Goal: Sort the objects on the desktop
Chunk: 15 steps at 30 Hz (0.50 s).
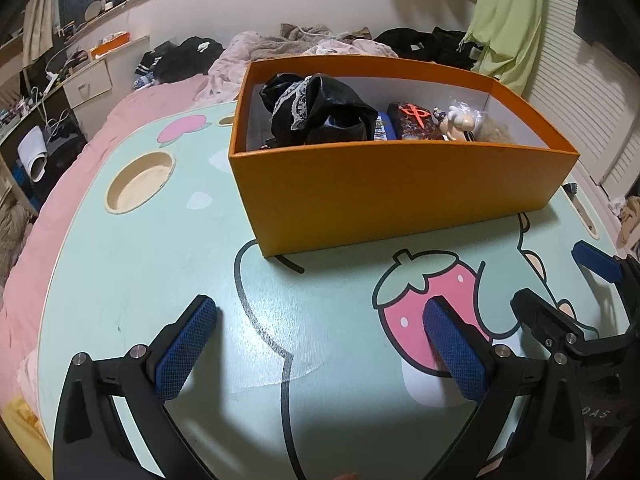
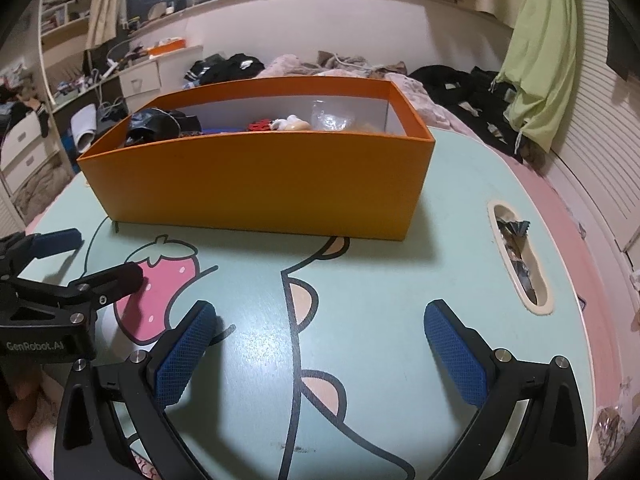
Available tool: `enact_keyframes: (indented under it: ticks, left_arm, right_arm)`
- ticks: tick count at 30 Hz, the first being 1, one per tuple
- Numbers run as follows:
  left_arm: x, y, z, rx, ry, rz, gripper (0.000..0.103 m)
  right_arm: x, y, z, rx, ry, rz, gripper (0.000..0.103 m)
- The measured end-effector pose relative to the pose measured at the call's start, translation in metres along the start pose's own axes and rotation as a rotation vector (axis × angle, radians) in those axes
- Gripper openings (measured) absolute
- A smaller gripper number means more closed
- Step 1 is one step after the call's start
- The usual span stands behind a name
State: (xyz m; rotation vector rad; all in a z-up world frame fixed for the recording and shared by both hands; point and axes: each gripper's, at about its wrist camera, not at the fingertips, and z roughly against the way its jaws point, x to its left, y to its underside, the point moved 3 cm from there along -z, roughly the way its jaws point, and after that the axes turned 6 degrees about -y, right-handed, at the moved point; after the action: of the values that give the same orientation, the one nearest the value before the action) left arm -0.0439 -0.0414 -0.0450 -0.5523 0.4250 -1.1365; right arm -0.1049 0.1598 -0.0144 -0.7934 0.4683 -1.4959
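Note:
An orange box [image 1: 400,192] stands on the mint-green cartoon table [image 1: 160,280]; it also shows in the right wrist view [image 2: 260,184]. Inside lie a black lace-trimmed cloth [image 1: 316,112], a dark case with a red mark [image 1: 412,122], a small pale figurine [image 1: 460,120] and a clear plastic bag [image 2: 330,120]. My left gripper [image 1: 320,344] is open and empty, low over the table in front of the box. My right gripper [image 2: 320,344] is open and empty beside it. Each gripper shows in the other's view, the right one [image 1: 568,280] and the left one [image 2: 96,256].
The table has a round cup recess [image 1: 140,186] at the left and a slot with wrappers [image 2: 520,260] at the right. It sits on a pink bed [image 1: 60,240] with piled clothes behind. A green garment [image 2: 544,52] hangs at the right.

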Motion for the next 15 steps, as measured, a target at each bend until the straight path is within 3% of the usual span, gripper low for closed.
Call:
enact_keyframes:
  ticks: [15]
  left_arm:
    - [0.0029,-0.0081,-0.0045,0.013,0.004,-0.003,0.103]
  right_arm:
    - [0.0027,-0.0046,-0.0036,0.003,-0.011,0.017,0.103]
